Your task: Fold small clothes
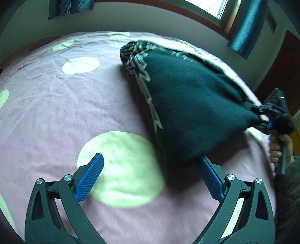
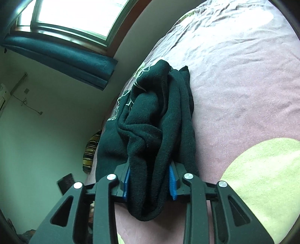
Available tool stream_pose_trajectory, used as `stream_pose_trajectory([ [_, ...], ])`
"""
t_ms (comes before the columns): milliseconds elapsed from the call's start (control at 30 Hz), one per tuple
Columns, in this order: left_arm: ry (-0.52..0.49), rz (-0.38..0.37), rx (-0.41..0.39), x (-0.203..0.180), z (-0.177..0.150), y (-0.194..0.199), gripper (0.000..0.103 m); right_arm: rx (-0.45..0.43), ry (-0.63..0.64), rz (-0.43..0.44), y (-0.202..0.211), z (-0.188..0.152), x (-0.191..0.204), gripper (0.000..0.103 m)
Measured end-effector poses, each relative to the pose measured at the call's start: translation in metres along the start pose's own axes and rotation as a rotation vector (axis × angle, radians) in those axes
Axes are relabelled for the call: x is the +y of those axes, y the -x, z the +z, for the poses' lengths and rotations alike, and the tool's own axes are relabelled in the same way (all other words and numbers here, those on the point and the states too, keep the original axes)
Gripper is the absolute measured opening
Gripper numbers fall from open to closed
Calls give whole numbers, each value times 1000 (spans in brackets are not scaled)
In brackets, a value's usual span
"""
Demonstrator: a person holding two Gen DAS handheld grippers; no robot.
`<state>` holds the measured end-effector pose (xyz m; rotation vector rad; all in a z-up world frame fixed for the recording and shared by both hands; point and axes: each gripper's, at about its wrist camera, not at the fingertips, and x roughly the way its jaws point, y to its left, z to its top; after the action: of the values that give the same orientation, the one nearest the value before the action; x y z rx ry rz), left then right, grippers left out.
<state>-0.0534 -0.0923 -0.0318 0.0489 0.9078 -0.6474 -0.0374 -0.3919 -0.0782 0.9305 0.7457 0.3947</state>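
Two grippers are seen over a bed covered by a pink sheet [image 1: 46, 105] printed with large pale green circles. The bed's far edge is bounded by a pale wall [image 1: 150, 20], where a window [image 1: 217, 7] and teal curtains [image 1: 243, 28] are seen; in the left wrist view the right-hand edge of the bed falls away just behind the right gripper. Most of the sheet toward the left edge of the bed and the near edge is left bare, so open room is given there, while the far right corner is taken up by cloth.

The dark garment [image 1: 191, 97], a black knit piece with pale lettering along one side, is spread from the far right part of the bed down toward the right edge. One bunched end of it is clamped between the blue pads of the right gripper [image 1: 262, 120], whose handle is held by a hand [image 1: 275, 150] just off the bed's right edge. In the right wrist view the garment [image 2: 150, 135] is seen gathered in thick folds between the fingers of the right gripper [image 2: 150, 180], with a loop of cloth hanging behind the pads and the rest trailing along the bed's edge.

The left gripper [image 1: 150, 161] is held with its fingers wide apart above a green circle near the near edge; its right finger [image 1: 211, 180] is partly overlapped by the garment's lower corner, and nothing is pressed between its pads
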Motion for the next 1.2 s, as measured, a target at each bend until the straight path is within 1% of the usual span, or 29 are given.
stream_pose_trajectory([
  [33,8,-16,-16,-1,0,8,98,1,12,-5,0,0,2,36],
  [100,35,-46,-70,-1,10,28,98,12,11,-5,-2,2,5,44],
  [167,45,-66,-109,0,20,36,98,42,-2,-13,-3,6,12,47],
  [233,32,-58,-129,-1,32,34,98,63,8,-39,4,10,17,49],
  [267,21,-52,-127,-4,38,27,98,49,46,-80,14,14,25,53],
  [300,13,-53,-119,-5,42,20,98,26,66,-104,17,18,32,58],
  [367,-11,-42,-84,-10,49,-2,98,-45,79,-138,33,36,39,61],
  [433,-35,-19,-51,-14,49,-21,98,-73,50,-139,31,56,39,61],
  [467,-32,-25,-44,-14,48,-26,98,-76,48,-139,29,64,36,61],
  [533,-8,-42,-26,-13,46,-33,98,-68,56,-161,11,83,35,61],
  [600,16,-56,-15,-13,43,-38,98,-55,38,-183,-10,102,25,61],
  [700,26,-54,-4,-11,40,-42,98,-32,14,-194,-44,126,19,60],
  [733,28,-57,-1,-11,41,-43,98,-27,20,-194,-51,129,20,58],
  [767,28,-61,4,-10,41,-44,98,-12,42,-182,-60,134,24,47],
  [800,28,-62,9,-9,41,-46,99,6,73,-186,-68,137,30,43],
  [833,28,-60,10,-9,41,-47,99,8,97,-202,-69,138,32,37],
  [867,28,-60,13,-9,41,-48,99,10,130,-230,-70,140,35,19],
  [900,29,-62,16,-9,41,-49,99,15,138,-249,-69,142,34,13],
  [967,42,-72,23,-8,41,-52,101,6,96,-254,-64,146,21,10],
  [1100,65,-98,33,-5,40,-58,101,13,18,-251,-68,145,-13,9],
  [1200,71,-108,35,-3,40,-60,101,-1,-31,-215,-70,144,-28,9],
])
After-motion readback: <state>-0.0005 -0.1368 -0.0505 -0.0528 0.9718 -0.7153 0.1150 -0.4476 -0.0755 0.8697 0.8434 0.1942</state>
